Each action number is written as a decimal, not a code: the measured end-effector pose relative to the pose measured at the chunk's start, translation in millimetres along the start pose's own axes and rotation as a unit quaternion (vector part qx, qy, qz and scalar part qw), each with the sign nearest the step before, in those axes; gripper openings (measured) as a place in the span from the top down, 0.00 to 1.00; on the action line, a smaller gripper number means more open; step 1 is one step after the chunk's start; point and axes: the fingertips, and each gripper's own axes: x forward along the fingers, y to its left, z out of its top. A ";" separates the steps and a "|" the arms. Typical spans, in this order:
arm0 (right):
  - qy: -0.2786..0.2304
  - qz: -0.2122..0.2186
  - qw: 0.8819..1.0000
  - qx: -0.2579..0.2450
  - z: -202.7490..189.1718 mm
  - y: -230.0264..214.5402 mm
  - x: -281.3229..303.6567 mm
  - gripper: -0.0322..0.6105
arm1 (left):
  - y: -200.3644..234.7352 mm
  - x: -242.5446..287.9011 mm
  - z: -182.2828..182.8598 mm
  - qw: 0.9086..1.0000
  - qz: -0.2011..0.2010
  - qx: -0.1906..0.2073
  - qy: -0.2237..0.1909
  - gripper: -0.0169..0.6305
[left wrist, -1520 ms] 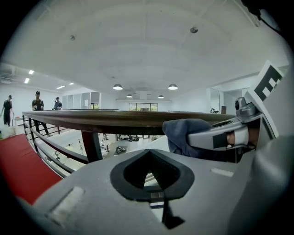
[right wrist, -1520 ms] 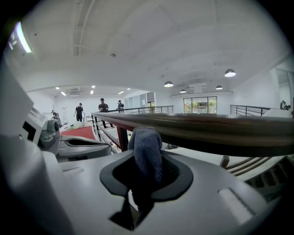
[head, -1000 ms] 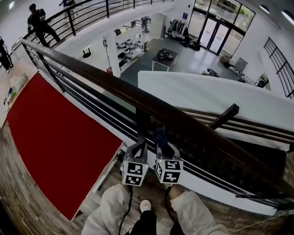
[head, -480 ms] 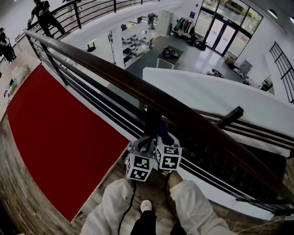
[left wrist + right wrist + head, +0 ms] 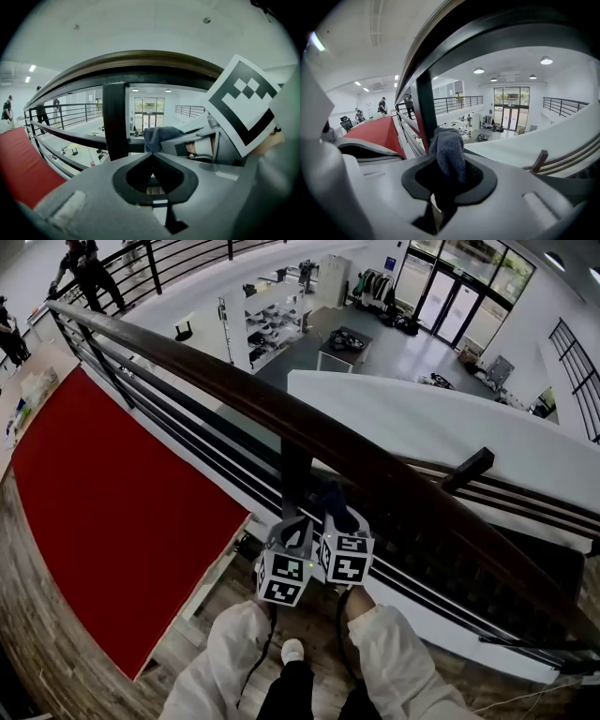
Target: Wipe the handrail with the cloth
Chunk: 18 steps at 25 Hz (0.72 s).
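The handrail point(image 5: 281, 423) is seemingly untouched. Just below it, the left gripper point(image 5: 296, 532) is clenched empty and the right gripper point(image 5: 335, 519) is clamped on the cloth point(image 5: 449, 147). With so little cloth protruding, the handrail could be scraped by hard jaws, or the cloth dragged loose.

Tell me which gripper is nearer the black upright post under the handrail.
Left. The left gripper sits directly before the post; the right gripper, gripping the cloth, is off to its right.
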 end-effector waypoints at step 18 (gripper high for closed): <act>-0.002 -0.073 0.997 0.030 -70.2 -162.1 -131.8 0.83 | -207.0 32.8 -0.2 0.995 -0.091 0.045 0.020 0.97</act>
